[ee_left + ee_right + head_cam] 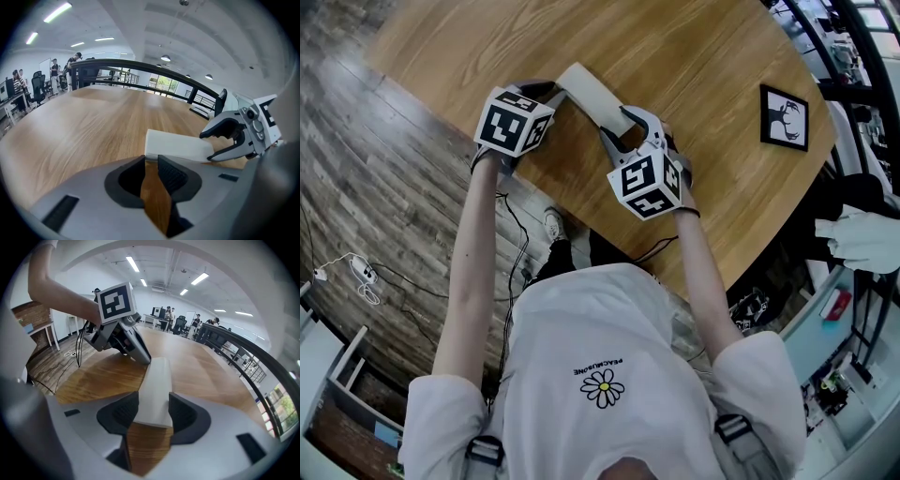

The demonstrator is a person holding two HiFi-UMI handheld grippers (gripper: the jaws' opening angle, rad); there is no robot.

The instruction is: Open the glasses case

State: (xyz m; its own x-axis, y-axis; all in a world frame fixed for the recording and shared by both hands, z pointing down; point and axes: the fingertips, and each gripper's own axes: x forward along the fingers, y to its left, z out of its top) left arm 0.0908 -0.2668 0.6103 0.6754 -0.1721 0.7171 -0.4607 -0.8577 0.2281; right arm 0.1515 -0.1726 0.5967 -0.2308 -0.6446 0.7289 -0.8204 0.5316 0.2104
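Observation:
A white oblong glasses case [586, 92] lies shut and slantwise on the wooden table [703, 56]. My right gripper [626, 127] straddles its near end. In the right gripper view the case [157, 380] fills the gap and both dark pads [180, 411] sit against its sides. My left gripper [551, 91] is at the case's other end. In the left gripper view its jaws [151, 157] stand narrowly apart with bare wood between the pads, and a corner of the case [180, 145] meets their tips. I cannot tell whether they press on it. The right gripper [206, 147] shows at the case's far end.
A black-framed picture [785, 117] lies on the table to the right. The table's near edge runs just under both hands, with plank floor and cables [356, 272] beyond. A dark railing [140, 68] borders the far side, and people sit at desks beyond it.

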